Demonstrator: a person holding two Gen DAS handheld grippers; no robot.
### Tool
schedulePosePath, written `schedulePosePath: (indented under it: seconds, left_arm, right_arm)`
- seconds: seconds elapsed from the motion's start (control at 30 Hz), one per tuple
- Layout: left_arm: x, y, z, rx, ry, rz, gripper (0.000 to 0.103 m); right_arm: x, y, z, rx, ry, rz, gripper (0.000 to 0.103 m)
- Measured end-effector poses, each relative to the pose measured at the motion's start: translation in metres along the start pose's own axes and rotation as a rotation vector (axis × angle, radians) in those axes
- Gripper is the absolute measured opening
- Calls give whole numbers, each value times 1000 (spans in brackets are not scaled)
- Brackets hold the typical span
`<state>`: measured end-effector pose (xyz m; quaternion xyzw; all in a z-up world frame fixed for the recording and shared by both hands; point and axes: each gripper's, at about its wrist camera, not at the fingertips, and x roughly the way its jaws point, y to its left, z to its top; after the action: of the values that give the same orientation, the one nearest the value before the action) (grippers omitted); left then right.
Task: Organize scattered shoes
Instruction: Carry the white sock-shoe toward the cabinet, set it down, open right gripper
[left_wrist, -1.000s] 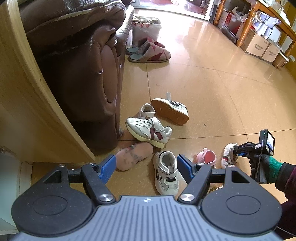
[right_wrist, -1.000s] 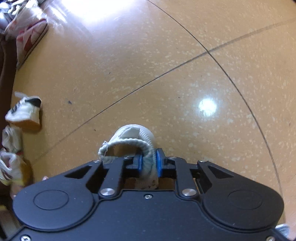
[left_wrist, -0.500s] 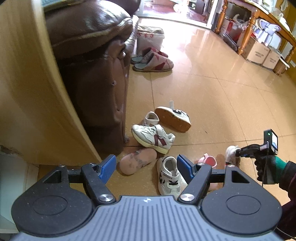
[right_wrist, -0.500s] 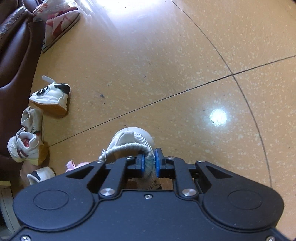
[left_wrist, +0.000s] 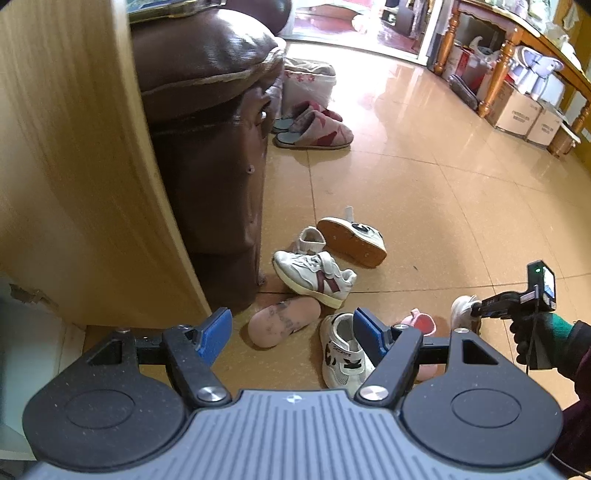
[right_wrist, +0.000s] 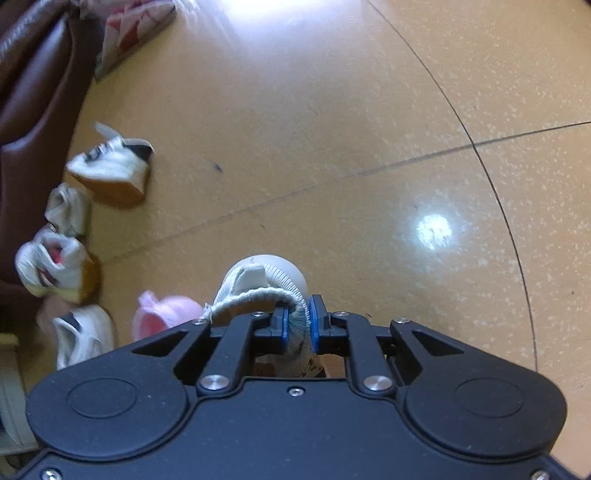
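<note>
Hovering with blue pads spread wide, the left tool overlooks scattered shoes on the floor beside a brown sofa, while the right tool pinches a white shoe by its collar.

Shoe pile beside armchair; slippers behind pile; boxes far right.

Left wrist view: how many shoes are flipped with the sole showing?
2: the tan-soled shoe tipped on its side at the pile's far edge, and the pink-soled shoe nearer the camera by the brown sofa. The device body may hide others.
</note>
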<state>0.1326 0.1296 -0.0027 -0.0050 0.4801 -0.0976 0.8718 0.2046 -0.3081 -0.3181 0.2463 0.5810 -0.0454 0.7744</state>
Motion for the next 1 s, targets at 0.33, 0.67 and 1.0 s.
schedulePosePath:
  seconds: [0.33, 0.67, 1.0]
  left_arm:
    - [-19, 16, -11, -19, -23, -1, 72]
    - [-39, 40, -25, -49, -40, 2, 72]
    - [-50, 57, -28, -65, -61, -14, 72]
  right_arm:
    - [-19, 101, -8, -8, -1, 240, 12]
    - [28, 226, -79, -13, 104, 330, 12]
    - [78, 298, -130, -27, 153, 309, 12]
